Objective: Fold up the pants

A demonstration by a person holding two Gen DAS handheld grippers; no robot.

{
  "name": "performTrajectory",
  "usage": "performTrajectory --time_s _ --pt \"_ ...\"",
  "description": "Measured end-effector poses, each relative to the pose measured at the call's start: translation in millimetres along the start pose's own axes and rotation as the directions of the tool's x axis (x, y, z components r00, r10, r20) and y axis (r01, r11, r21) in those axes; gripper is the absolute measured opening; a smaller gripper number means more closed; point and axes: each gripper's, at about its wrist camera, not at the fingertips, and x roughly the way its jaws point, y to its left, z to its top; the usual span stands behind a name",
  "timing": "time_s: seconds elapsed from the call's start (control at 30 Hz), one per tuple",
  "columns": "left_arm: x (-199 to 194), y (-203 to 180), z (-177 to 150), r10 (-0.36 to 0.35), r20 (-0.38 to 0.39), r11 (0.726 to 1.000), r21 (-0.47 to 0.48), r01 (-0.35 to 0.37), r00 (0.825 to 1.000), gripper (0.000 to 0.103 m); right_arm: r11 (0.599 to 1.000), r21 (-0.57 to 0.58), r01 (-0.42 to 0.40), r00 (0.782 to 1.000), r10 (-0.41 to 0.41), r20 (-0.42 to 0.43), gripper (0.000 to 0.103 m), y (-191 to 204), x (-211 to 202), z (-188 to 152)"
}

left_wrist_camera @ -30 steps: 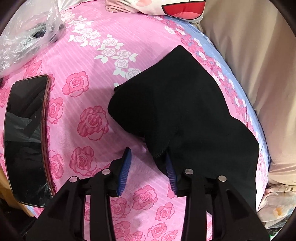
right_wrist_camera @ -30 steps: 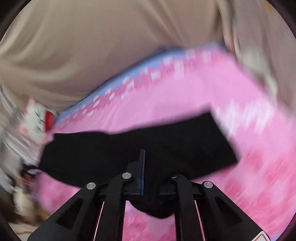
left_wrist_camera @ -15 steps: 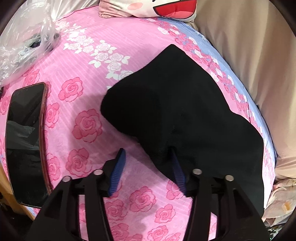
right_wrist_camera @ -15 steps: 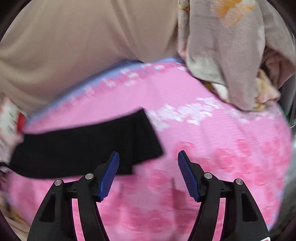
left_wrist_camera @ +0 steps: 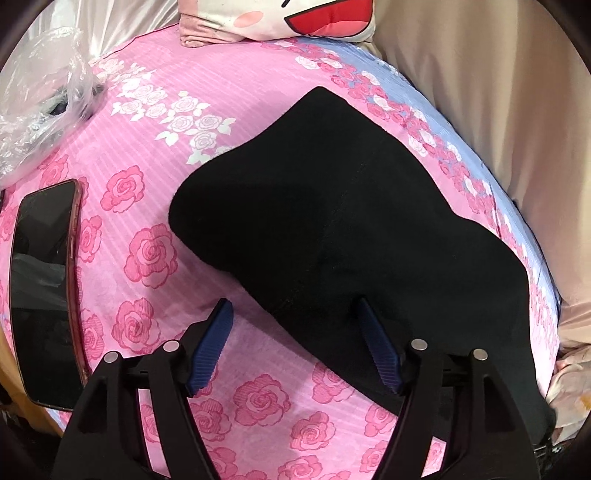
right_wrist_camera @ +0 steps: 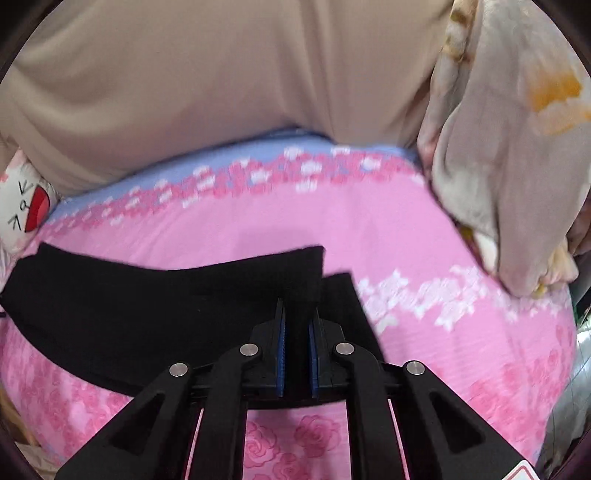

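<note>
In the left wrist view, the left tongs [left_wrist_camera: 293,314] fill the bottom of the frame with their blue pads spread wide; the left pad hangs over the pink rose-print bed sheet [left_wrist_camera: 147,258], while the right pad overlaps the near edge of the black pants [left_wrist_camera: 351,221], gripping nothing. The pants lie flat on the bed, running from the lower right of the frame up toward the upper centre, with a rounded bulge pointing left at mid-frame. At the left edge lies a dark phone [left_wrist_camera: 40,288] in a reddish case, well apart from the pants. Farther, in the upper left, sits crumpled clear plastic wrap [left_wrist_camera: 40,114], and at the top centre a cartoon-face pillow [left_wrist_camera: 295,18] rests on the bed's far end. Beige fabric [left_wrist_camera: 498,110] fills the right side beyond the sheet's blue border. In the right wrist view, the right tongs [right_wrist_camera: 296,317] at the bottom centre are closed narrow on a fold of the pants [right_wrist_camera: 147,302], pinching the cloth between the pads; the garment stretches from there across the left half of the frame. A pale floral cloth [right_wrist_camera: 509,166] lies heaped at the upper right, and the picture is somewhat blurred.
</note>
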Motion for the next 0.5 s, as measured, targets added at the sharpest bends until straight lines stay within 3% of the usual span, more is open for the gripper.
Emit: performTrajectory --time_s 0.07,0.13,0.17,0.27,0.37,0.4,0.43,0.47,0.5 --pt "1.1 1.7 -1.9 -0.021 0.020 1.000 0.005 0.021 1.000 0.074 0.997 0.018 0.078 0.997 -0.078 -0.020 0.008 -18.9 7.5 -3.9" --pt "1.3 1.4 -2.8 -0.030 0.033 0.999 0.011 0.030 0.999 0.077 0.990 0.049 0.135 0.986 -0.129 -0.109 0.000 -40.2 39.9 -19.6" --pt "1.4 0.7 -3.0 -0.030 0.035 0.999 0.012 0.029 0.999 0.079 0.979 0.069 0.192 0.969 -0.178 -0.173 0.000 -50.9 58.3 -33.9" --pt "-0.2 0.2 1.1 -0.033 0.023 0.999 0.011 0.033 0.999 0.080 0.972 0.192 0.137 0.987 -0.116 -0.113 0.002 -61.3 37.7 -35.2" --pt "-11.2 10.2 10.5 -0.098 0.065 0.994 -0.034 0.100 0.993 0.080 0.959 0.266 0.099 0.995 -0.093 -0.033 0.008 -60.8 7.4 -28.1" --pt "-13.7 13.0 14.5 -0.102 0.080 0.994 -0.039 0.105 0.992 0.077 0.957 0.274 0.099 0.995 -0.096 -0.023 0.014 -58.0 1.6 -27.5" --pt "-13.6 12.9 17.5 -0.091 0.079 0.995 -0.027 0.093 0.993 0.069 0.957 0.278 0.088 0.996 -0.088 -0.011 0.027 -55.0 -4.6 -26.7" --pt "-10.3 10.3 22.6 -0.050 0.065 0.999 0.015 0.049 0.997 0.050 0.958 0.279 0.068 0.997 -0.071 0.003 0.037 -49.0 -10.2 -26.2" --pt "-7.5 8.8 25.4 -0.026 0.054 0.999 0.042 0.024 0.998 0.039 0.959 0.277 0.055 0.998 -0.060 0.010 0.053 -43.2 -13.4 -27.9"
